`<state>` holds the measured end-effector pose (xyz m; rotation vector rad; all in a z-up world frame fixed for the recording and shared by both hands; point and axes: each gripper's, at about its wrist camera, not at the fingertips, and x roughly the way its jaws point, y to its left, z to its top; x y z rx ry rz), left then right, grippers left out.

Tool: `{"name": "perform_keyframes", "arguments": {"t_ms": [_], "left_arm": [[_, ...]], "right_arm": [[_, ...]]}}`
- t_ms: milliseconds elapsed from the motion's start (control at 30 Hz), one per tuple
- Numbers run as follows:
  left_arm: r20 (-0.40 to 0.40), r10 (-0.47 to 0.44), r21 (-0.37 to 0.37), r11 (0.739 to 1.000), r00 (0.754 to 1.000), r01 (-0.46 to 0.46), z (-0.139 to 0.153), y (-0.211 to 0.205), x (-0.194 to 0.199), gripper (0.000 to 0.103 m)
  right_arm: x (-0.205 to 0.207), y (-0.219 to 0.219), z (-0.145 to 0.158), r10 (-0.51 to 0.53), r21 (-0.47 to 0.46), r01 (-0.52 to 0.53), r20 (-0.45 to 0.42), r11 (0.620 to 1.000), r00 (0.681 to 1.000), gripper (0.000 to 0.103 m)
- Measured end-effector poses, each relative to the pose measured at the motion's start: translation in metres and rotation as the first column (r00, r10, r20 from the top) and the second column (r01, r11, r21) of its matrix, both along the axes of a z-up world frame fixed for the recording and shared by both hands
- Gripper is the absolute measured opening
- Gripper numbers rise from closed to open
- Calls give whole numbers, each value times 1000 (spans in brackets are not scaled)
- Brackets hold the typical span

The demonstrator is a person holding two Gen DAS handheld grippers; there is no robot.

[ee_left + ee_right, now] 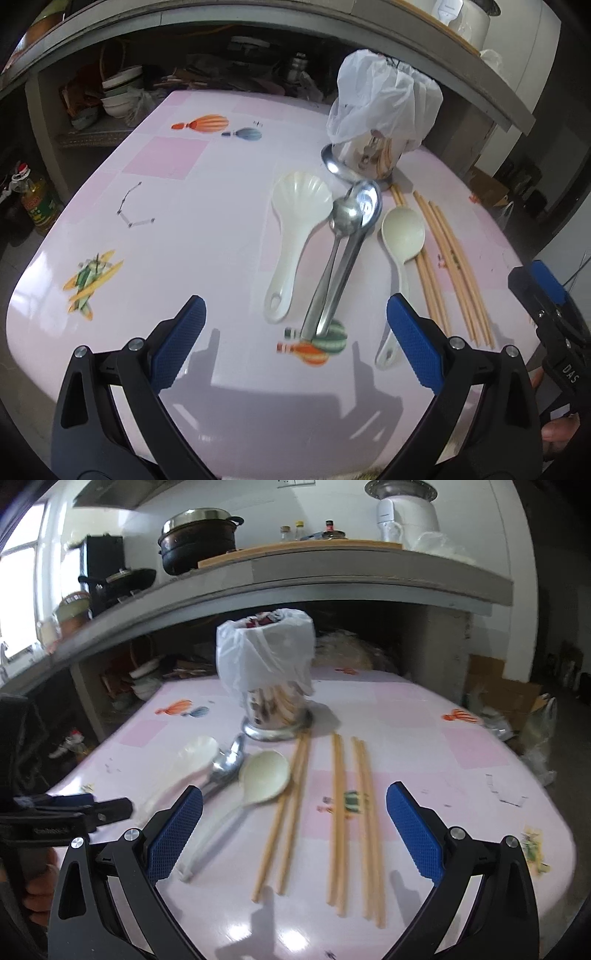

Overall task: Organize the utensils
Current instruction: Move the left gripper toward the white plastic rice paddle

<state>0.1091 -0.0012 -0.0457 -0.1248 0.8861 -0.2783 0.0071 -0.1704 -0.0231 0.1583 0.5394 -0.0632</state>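
Left gripper (295, 347) is spread wide, blue textured pads (177, 343) holding nothing, just hovering above the pink glossy counter (207, 236) with its balloon prints. Going left to right on that counter: a white shell-shaped plastic rice paddle (291, 218), then two shiny steel spoons (347, 236) stacked on each other with handles pointing toward the camera, then a cream round plastic ladle spoon (400, 236) whose handle crosses the nearest pale wooden chopsticks (340, 812). Those lie in loose pairs, roughly parallel, three pairs as far as I can see. Behind it all stands a steel utensil holder (273, 709), upright, with a crinkly white plastic bag (266, 653) draped over its top. Right gripper (295, 827) is also wide open and empty, above the chopsticks.
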Motion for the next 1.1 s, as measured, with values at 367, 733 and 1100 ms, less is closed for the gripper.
{"name": "perform_keyframes", "arguments": {"t_ms": [367,733,1100], "left_arm": [[93,-65,135,989,994,52,8,-16,84,95],[-27,-273,269,924,962,270,-11,-43,107,94],[-156,-311,339,875,938,347,-34,-60,132,78]], "right_arm": [[45,-9,2,81,94,-78,-22,992,996,97],[55,-20,-9,80,109,-75,-46,991,996,97],[56,-26,-12,78,128,-70,-55,989,995,97]]}}
